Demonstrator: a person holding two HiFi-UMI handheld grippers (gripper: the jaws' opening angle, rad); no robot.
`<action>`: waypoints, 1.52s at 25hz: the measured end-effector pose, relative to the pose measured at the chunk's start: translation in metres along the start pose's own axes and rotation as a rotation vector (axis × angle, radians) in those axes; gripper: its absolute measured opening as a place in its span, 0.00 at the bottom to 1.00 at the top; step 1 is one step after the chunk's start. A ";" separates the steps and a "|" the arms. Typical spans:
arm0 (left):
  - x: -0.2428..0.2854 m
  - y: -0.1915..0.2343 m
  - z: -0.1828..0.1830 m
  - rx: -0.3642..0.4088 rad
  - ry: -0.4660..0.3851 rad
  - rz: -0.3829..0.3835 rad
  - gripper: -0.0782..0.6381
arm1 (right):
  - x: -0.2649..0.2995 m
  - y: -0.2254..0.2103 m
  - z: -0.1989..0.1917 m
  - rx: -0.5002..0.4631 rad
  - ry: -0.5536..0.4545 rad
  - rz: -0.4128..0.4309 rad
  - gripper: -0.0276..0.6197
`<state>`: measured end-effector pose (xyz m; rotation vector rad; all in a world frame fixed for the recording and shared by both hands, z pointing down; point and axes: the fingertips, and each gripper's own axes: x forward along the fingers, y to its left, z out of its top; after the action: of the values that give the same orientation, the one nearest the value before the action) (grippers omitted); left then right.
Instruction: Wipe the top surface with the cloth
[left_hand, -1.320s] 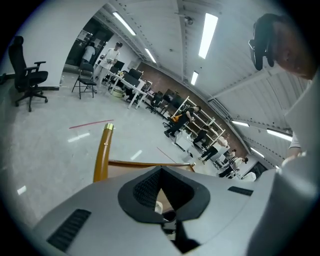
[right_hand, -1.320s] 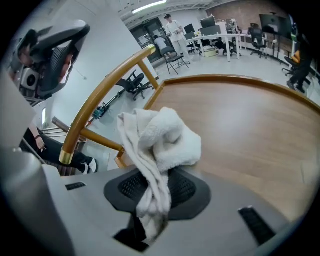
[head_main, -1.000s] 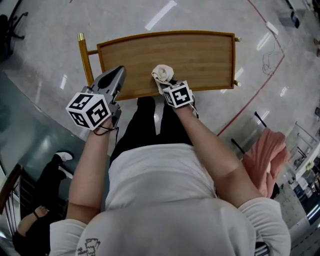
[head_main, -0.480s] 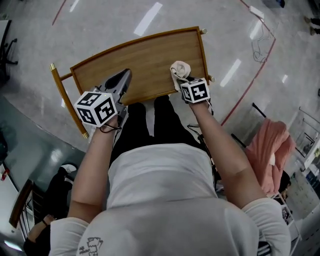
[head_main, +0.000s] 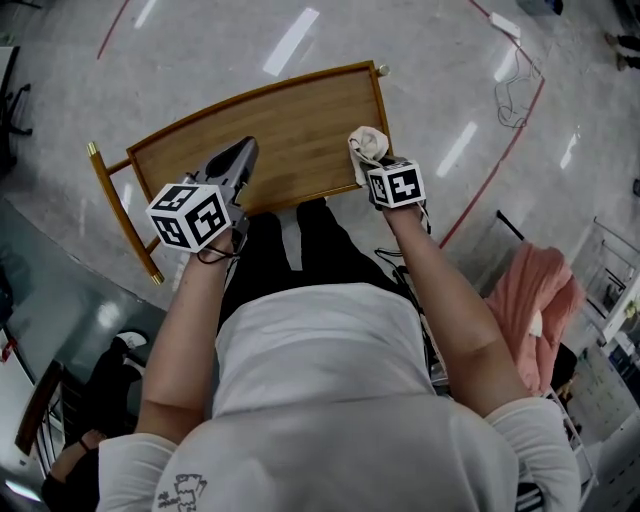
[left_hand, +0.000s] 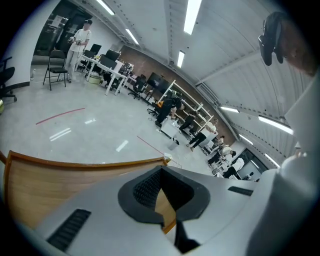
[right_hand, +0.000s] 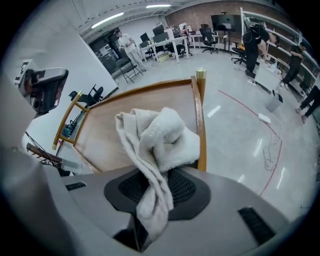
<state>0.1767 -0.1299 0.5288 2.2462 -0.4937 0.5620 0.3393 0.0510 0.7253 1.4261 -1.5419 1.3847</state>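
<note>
The wooden top surface (head_main: 280, 125) of a cart with a raised rim lies in front of me. My right gripper (head_main: 376, 165) is shut on a bunched white cloth (head_main: 367, 143), which rests at the top's near right corner against the rim. In the right gripper view the cloth (right_hand: 160, 137) bulges out of the gripper (right_hand: 157, 187) over the wood (right_hand: 112, 132). My left gripper (head_main: 240, 158) hovers over the near left part of the top, shut and holding nothing. The left gripper view shows the gripper (left_hand: 161, 197) with wood (left_hand: 35, 185) below it.
A gold handle bar (head_main: 118, 212) stands at the cart's left end and a gold post (right_hand: 201, 76) at its far right corner. A red floor line (head_main: 500, 150) curves to the right. A pink garment (head_main: 535, 300) hangs at the right. Desks, chairs and people stand far off.
The right gripper has slid the cloth along the near edge from the middle of the top to its right corner. The left gripper has stayed over the near left part.
</note>
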 end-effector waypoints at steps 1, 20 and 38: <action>-0.002 0.002 0.001 -0.004 -0.004 0.006 0.12 | 0.000 -0.002 0.002 0.005 0.009 -0.010 0.21; -0.116 0.099 -0.031 -0.151 -0.098 0.162 0.12 | 0.048 0.074 0.077 -0.099 0.079 -0.029 0.21; -0.267 0.185 -0.055 -0.221 -0.158 0.211 0.12 | 0.148 0.365 0.093 -0.320 0.130 0.178 0.21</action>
<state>-0.1515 -0.1615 0.5277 2.0481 -0.8385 0.4141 -0.0226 -0.1299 0.7357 1.0088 -1.7455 1.2342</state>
